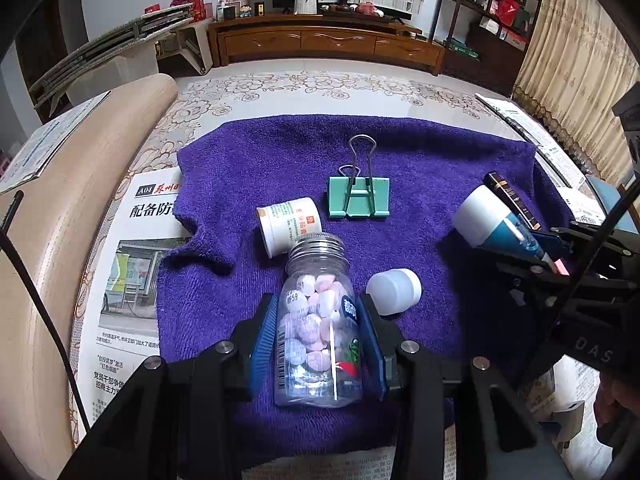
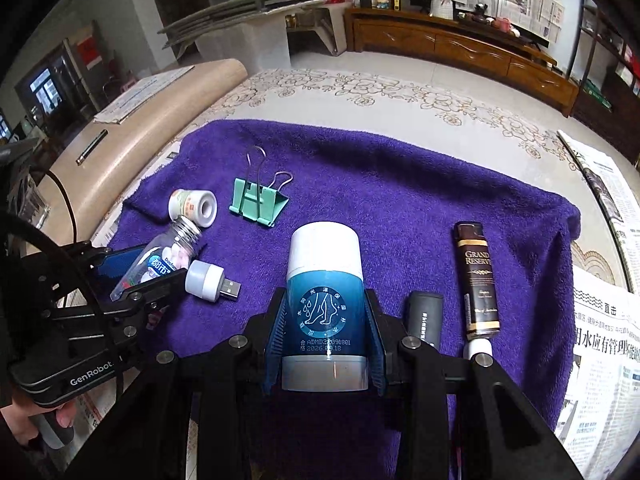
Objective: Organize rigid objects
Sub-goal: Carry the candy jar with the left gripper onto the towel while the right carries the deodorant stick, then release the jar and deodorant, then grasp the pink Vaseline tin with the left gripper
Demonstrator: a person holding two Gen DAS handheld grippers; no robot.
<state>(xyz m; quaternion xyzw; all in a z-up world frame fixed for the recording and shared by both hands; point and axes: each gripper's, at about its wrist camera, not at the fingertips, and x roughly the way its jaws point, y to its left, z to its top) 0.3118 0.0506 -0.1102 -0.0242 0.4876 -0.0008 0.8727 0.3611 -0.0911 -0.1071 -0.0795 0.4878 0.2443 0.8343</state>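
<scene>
My left gripper (image 1: 318, 328) is shut on a clear candy bottle (image 1: 318, 336) with a metal cap, held over the purple towel (image 1: 420, 160). It also shows in the right wrist view (image 2: 168, 258). My right gripper (image 2: 325, 328) is shut on a blue stick tube (image 2: 325, 304) with a white cap, also seen in the left wrist view (image 1: 492, 220). On the towel lie a green binder clip (image 1: 359, 196), a small white pill bottle (image 1: 289, 224), a white USB light (image 1: 394, 291) and a brown tube (image 2: 478, 280).
A small black cylinder (image 2: 426, 314) lies by the right gripper's right finger. Newspapers (image 1: 128, 280) lie under and around the towel on the floral tablecloth (image 1: 320, 88). A beige chair back (image 1: 60, 220) stands at the left. A wooden cabinet (image 1: 328, 40) lines the far wall.
</scene>
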